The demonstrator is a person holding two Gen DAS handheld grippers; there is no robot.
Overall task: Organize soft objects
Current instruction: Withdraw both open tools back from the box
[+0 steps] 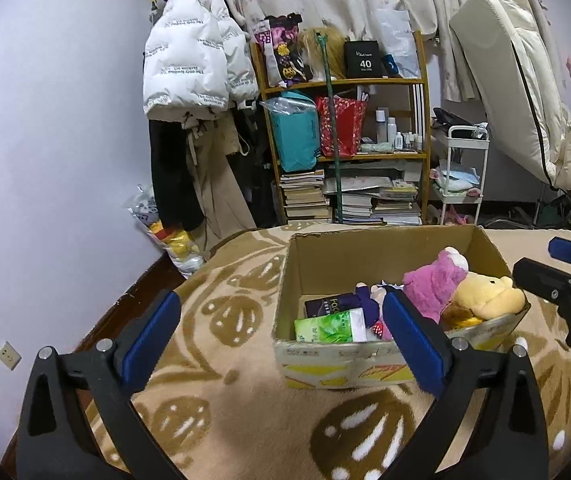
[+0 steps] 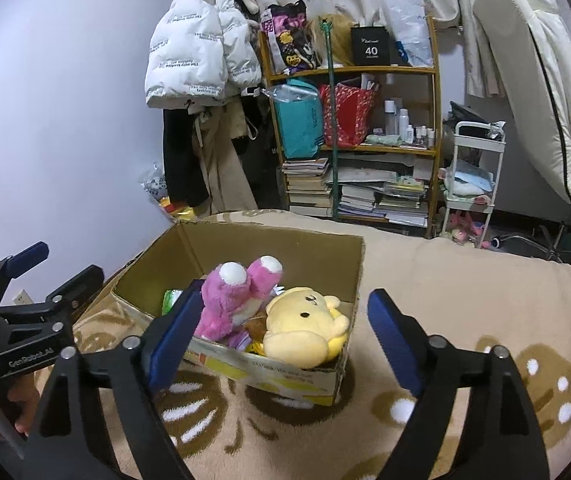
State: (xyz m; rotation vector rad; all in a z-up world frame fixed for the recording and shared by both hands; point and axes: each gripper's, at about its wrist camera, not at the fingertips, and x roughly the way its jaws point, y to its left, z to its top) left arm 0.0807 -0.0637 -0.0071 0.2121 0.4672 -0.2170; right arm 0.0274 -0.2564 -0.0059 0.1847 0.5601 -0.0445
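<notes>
We see pink plush (image 2: 232,304) partly behind right gripper (image 2: 281,338) near finger; its face stays hidden. Yellow plush (image 2: 305,326) lower body sinks below cardboard box (image 2: 245,252) wall. We cannot read dark pack (image 1: 327,306) lettering, half covered. Left gripper (image 1: 283,340) finger covers box corner. Bookshelf (image 1: 365,80) bottle labels too small.

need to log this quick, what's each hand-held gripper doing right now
Left hand-held gripper: open, holding nothing.
Right hand-held gripper: open, holding nothing.
</notes>
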